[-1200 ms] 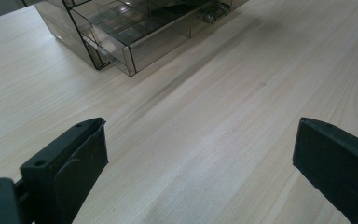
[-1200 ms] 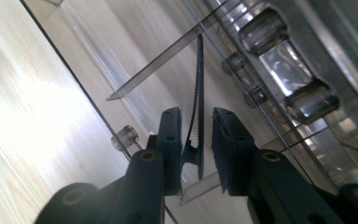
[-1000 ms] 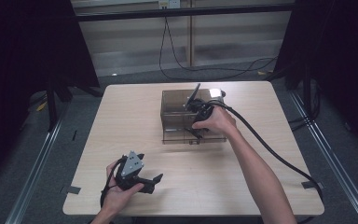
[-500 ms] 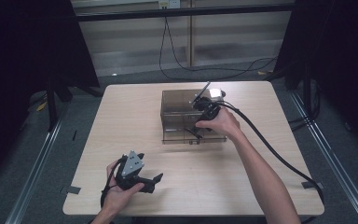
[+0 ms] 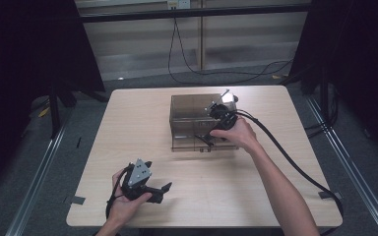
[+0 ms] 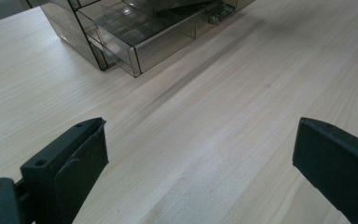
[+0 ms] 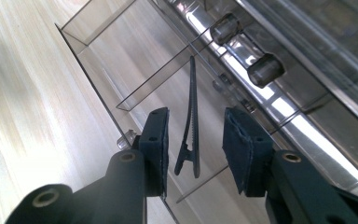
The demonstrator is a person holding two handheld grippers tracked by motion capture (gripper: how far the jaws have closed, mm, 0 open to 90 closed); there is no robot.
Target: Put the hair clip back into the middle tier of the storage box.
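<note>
R gripper (image 7: pixel 193 149): fingers now apart astride hair clip (image 7: pixel 190 126) in open drawer (image 7: pixel 121 88), mid-frame; grab pending.
L gripper (image 6: pixel 200 172): fingers wide apart, idle over desk (image 6: pixel 205 116).

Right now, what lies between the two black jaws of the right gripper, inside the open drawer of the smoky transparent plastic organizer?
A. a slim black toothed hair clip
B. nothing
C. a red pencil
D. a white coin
A: the right gripper view shows the slim black toothed hair clip lying in the open drawer between the parted jaws of the right gripper.
</note>
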